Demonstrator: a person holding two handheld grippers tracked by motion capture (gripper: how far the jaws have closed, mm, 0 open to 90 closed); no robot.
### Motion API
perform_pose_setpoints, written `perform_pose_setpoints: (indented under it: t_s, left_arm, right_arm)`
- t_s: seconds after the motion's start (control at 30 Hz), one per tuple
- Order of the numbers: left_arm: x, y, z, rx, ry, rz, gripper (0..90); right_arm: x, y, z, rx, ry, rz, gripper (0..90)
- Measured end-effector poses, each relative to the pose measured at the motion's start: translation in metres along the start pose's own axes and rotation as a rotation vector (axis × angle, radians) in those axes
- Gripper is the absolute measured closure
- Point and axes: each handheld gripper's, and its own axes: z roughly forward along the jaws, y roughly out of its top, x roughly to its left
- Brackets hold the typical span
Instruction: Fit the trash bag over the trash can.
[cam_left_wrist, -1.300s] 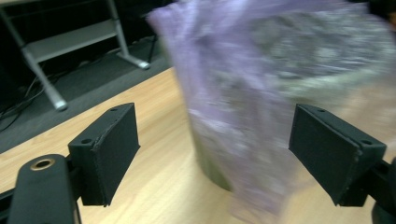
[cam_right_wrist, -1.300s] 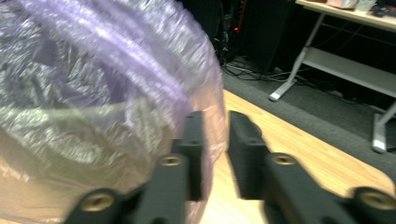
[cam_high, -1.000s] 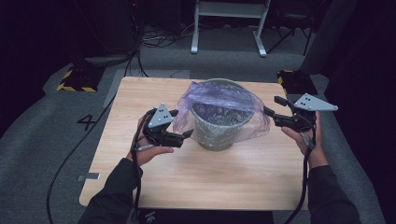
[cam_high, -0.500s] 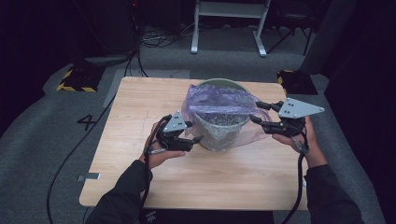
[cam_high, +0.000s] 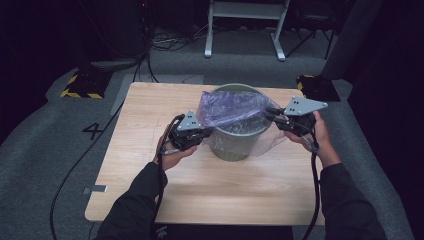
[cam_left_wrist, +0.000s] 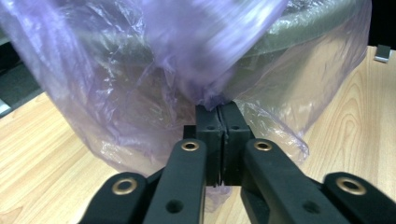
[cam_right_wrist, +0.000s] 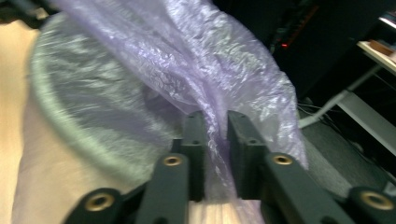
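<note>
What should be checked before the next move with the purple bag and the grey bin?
1. Left tongs shut on the purple bag: ok; the jaws have just been closing and now pinch the film.
2. Right tongs gripping the bag: film lies between the jaws, which have just been closing; firm pinch cannot tell.
3. Grey bin upright on the table: ok.
4. Bag seated over the bin's rim: not ok; it is bunched above the opening.
5. Bag free of tears: cannot tell.

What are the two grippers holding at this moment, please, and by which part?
Both hold the purple plastic bag draped over the green bin: the left gripper pinches its left edge, the right gripper its right edge.
</note>
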Motion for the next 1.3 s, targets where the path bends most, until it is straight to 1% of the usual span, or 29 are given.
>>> perform_pose_setpoints:
  t_s: [0.03,0.1,0.17,0.2,0.27,0.3,0.33,0.4,0.5,0.53,0.57,0.63,0.73,0.77,0.8,0.83,0.87,0.93,0.97,1.0,1.03,1.07,1.13,1.17,1.2,1.23,1.27,1.3]
  left_arm:
    - [0.0,0.0,0.0,0.002,-0.003,0.002,89.6]
    - [0.001,0.0,-0.002,0.007,0.006,0.009,89.8]
    - [0.004,0.0,-0.005,0.005,0.004,0.007,89.8]
    - [0.005,-0.001,-0.007,0.002,0.005,0.003,89.8]
    - [0.009,-0.002,-0.009,0.0,0.007,-0.003,89.9]
    - [0.011,-0.002,-0.01,-0.002,0.001,-0.011,89.8]
    - [0.012,-0.003,-0.011,0.001,0.004,-0.013,89.8]
    - [0.013,-0.005,-0.011,0.009,-0.011,-0.008,89.9]
    - [0.011,-0.007,-0.01,0.026,-0.028,0.004,89.9]
    - [0.01,-0.007,-0.01,0.025,-0.041,0.005,89.9]
    - [0.009,-0.007,-0.01,0.024,-0.044,0.009,89.9]
    - [0.007,-0.007,-0.011,0.033,-0.055,0.023,89.9]
    - [0.003,-0.005,-0.015,0.035,-0.04,0.047,89.9]
    - [0.003,-0.005,-0.017,0.013,-0.039,0.049,89.6]
    - [0.004,-0.004,-0.02,-0.013,-0.04,0.038,82.0]
    - [0.005,-0.003,-0.024,-0.033,-0.03,0.024,70.8]
    - [0.006,-0.001,-0.028,-0.05,-0.02,0.01,61.7]
    - [0.008,0.0,-0.037,-0.113,-0.016,0.008,56.9]
    - [0.01,0.001,-0.04,-0.135,-0.013,-0.004,49.9]
    - [0.012,0.004,-0.044,-0.146,-0.01,-0.024,42.2]
    - [0.013,0.005,-0.046,-0.156,-0.001,-0.034,33.5]
    - [0.014,0.007,-0.05,-0.185,0.004,-0.049,29.4]
    - [0.017,0.011,-0.052,-0.207,0.008,-0.063,25.7]
    - [0.018,0.014,-0.052,-0.197,0.003,-0.066,22.8]
    - [0.018,0.017,-0.05,-0.189,0.015,-0.061,20.6]
    - [0.017,0.02,-0.049,-0.182,0.021,-0.054,20.5]
    - [0.017,0.023,-0.046,-0.179,0.01,-0.049,20.3]
    - [0.016,0.027,-0.043,-0.156,0.008,-0.033,19.9]
  right_arm:
    - [-0.002,0.0,0.001,-0.008,-0.014,0.015,86.5]
    - [-0.007,0.001,0.002,-0.023,-0.032,0.045,88.7]
    - [-0.014,0.002,0.003,-0.042,-0.064,0.079,89.9]
    - [-0.016,0.002,0.004,-0.046,-0.077,0.087,90.0]
    - [-0.022,0.002,0.007,-0.048,-0.115,0.103,90.0]
    - [-0.025,0.002,0.008,-0.048,-0.124,0.111,90.0]
    - [-0.028,0.002,0.011,-0.048,-0.137,0.125,90.0]
    - [-0.035,0.001,0.016,-0.04,-0.171,0.144,90.0]
    - [-0.044,-0.004,0.024,-0.013,-0.194,0.179,90.0]
    - [-0.046,-0.005,0.027,-0.004,-0.194,0.187,90.0]
    - [-0.047,-0.007,0.029,0.003,-0.187,0.195,90.0]
    - [-0.048,-0.008,0.035,0.022,-0.198,0.194,90.0]
    - [-0.048,-0.007,0.039,0.023,-0.21,0.212,90.0]
    - [-0.048,-0.007,0.04,0.025,-0.216,0.216,90.0]
    - [-0.049,-0.007,0.041,0.025,-0.219,0.218,90.0]
    - [-0.049,-0.007,0.041,0.021,-0.212,0.226,90.0]
    - [-0.05,-0.008,0.04,0.016,-0.209,0.235,90.0]
    - [-0.051,-0.008,0.037,0.0,-0.199,0.249,90.0]
    - [-0.052,-0.009,0.037,-0.004,-0.192,0.252,90.0]
    - [-0.052,-0.009,0.036,-0.004,-0.187,0.254,90.0]
    - [-0.052,-0.008,0.036,-0.002,-0.184,0.251,89.9]
    - [-0.052,-0.008,0.036,-0.002,-0.183,0.249,89.9]
    - [-0.051,-0.007,0.036,0.0,-0.182,0.247,90.0]
    - [-0.051,-0.006,0.036,-0.001,-0.18,0.242,90.0]
    - [-0.051,-0.006,0.036,-0.003,-0.175,0.244,89.9]
    - [-0.05,-0.005,0.037,-0.002,-0.174,0.24,89.8]
    - [-0.05,-0.005,0.037,0.0,-0.176,0.238,89.8]
    - [-0.049,-0.005,0.037,0.001,-0.174,0.238,89.6]
